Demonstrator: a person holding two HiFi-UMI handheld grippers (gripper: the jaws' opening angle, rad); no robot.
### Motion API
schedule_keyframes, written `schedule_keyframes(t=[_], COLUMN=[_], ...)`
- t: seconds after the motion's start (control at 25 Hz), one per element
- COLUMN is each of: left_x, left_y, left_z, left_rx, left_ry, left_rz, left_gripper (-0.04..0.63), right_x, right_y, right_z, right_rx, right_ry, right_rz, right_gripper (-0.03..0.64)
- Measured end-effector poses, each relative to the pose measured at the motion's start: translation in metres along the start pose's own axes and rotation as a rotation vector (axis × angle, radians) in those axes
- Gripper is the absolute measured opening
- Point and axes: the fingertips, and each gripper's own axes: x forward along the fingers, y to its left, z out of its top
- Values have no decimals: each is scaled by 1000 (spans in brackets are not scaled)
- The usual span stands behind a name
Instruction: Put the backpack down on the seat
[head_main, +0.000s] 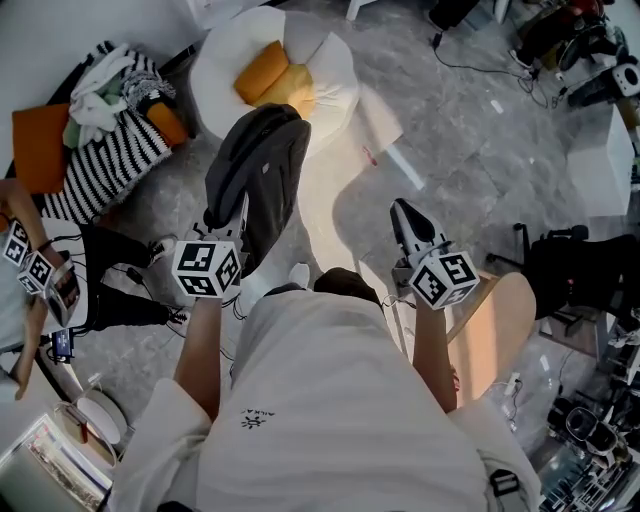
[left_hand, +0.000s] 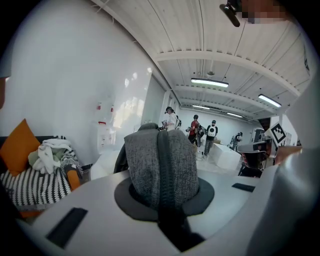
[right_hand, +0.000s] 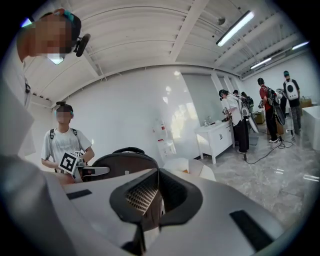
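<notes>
The backpack (head_main: 262, 165) is dark grey with a heathered grey fabric panel and a black strip running down its middle. It hangs off the floor, clamped near its top in the left gripper (head_main: 228, 218). It is just in front of the seat (head_main: 335, 62), a round white low chair holding two orange-yellow cushions (head_main: 273, 78), and its far end overlaps the seat's near rim in the head view.

Right claw (right_hand: 158, 175): we see its jaws meeting, nothing between, lower centre.
Backpack (right_hand: 120, 162): we find it dark, left of centre.
</notes>
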Motion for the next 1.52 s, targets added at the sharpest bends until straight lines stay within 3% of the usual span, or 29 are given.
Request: schedule_keyframes(t=[0.56, 1.52], left_x=[15, 125], left_y=[6, 14], left_z=[0, 64], left_rx=[-15, -69], left_ry=[14, -24], left_rz=[31, 210], left_gripper=[66, 66], right_x=[25, 147], right_y=[-16, -122], right_z=[4, 74], right_rx=[13, -33], right_ry=[8, 70], right_rz=[36, 239], right_gripper=[25, 25])
